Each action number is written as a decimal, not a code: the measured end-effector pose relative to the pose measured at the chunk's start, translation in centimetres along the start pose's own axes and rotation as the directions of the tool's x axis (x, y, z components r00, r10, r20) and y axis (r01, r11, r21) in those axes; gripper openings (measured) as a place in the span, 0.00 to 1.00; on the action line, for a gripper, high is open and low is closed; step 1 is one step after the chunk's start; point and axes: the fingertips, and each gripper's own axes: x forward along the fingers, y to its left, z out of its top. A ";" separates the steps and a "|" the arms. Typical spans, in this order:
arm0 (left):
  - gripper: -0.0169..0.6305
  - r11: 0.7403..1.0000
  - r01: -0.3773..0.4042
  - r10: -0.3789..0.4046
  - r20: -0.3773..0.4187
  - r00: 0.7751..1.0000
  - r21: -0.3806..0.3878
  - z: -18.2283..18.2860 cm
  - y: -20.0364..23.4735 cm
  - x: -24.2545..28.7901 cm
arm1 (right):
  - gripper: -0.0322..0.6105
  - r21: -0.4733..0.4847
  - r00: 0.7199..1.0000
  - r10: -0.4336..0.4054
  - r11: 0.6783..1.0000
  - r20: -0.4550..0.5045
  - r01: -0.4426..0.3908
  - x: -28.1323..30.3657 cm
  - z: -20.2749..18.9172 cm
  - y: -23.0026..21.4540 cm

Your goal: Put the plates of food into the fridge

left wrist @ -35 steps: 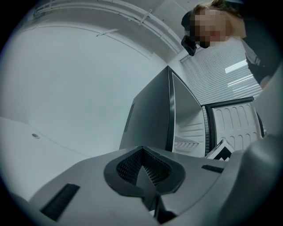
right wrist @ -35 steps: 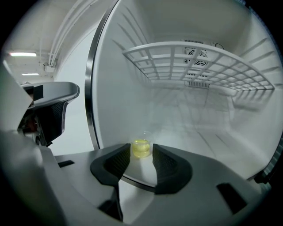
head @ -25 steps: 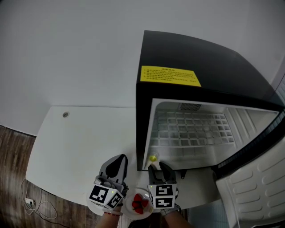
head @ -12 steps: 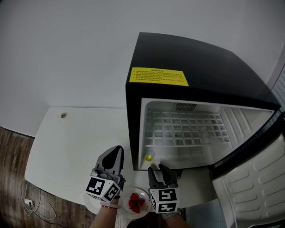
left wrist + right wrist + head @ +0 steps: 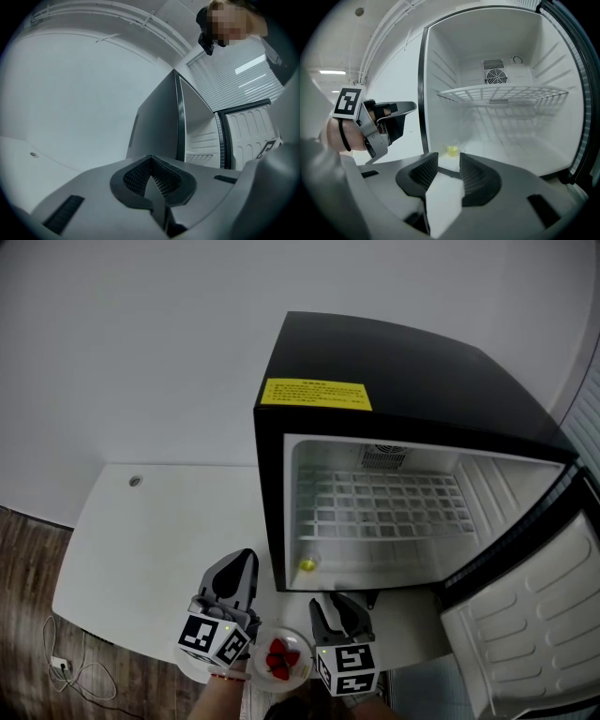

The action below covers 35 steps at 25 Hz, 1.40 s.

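Observation:
A white plate of strawberries (image 5: 281, 659) lies at the table's near edge, between my two grippers. My left gripper (image 5: 244, 566) is to its left and points at the fridge's left side; its jaws (image 5: 152, 161) meet with nothing between them. It also shows in the right gripper view as the left gripper (image 5: 408, 108). My right gripper (image 5: 337, 607) hovers just short of the open black fridge (image 5: 394, 362). Its jaws (image 5: 449, 166) stand apart, with only white surface showing in the gap. A small clear cup with yellow contents (image 5: 307, 564) (image 5: 453, 149) sits on the fridge floor at the front left.
The fridge door (image 5: 534, 615) hangs wide open to the right. A wire shelf (image 5: 501, 93) crosses the fridge's middle. The white table (image 5: 159, 540) stretches left, with a cable hole (image 5: 135, 481). A socket and cable (image 5: 61, 664) lie on the wood floor.
My right gripper has drawn back a little from the fridge's lower front edge. The left gripper and the strawberry plate have stayed where they were. The head view has shifted.

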 end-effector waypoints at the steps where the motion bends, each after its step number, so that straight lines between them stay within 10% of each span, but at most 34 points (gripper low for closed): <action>1: 0.04 1.000 -0.001 0.001 0.005 1.000 0.002 0.2 -0.2 -0.2 | 0.27 -0.002 1.000 0.003 1.000 0.001 -0.003 -0.3 -0.1 0.1; 22: 0.04 0.997 -0.071 0.072 -0.005 0.997 0.028 -0.5 -6.4 -11.4 | 0.27 0.011 0.985 0.156 0.988 -0.078 -0.155 -12.2 -7.4 6.0; 30: 0.04 0.994 -0.110 0.110 -0.030 0.993 0.012 -3.0 -8.1 -16.1 | 0.27 0.206 0.959 0.244 0.955 -0.146 -0.212 -14.6 -12.4 9.9; 35: 0.04 0.991 -0.136 0.136 -0.039 0.990 0.008 -4.4 -8.3 -18.3 | 0.27 0.472 0.942 0.295 0.861 -0.158 -0.190 -13.6 -14.5 11.1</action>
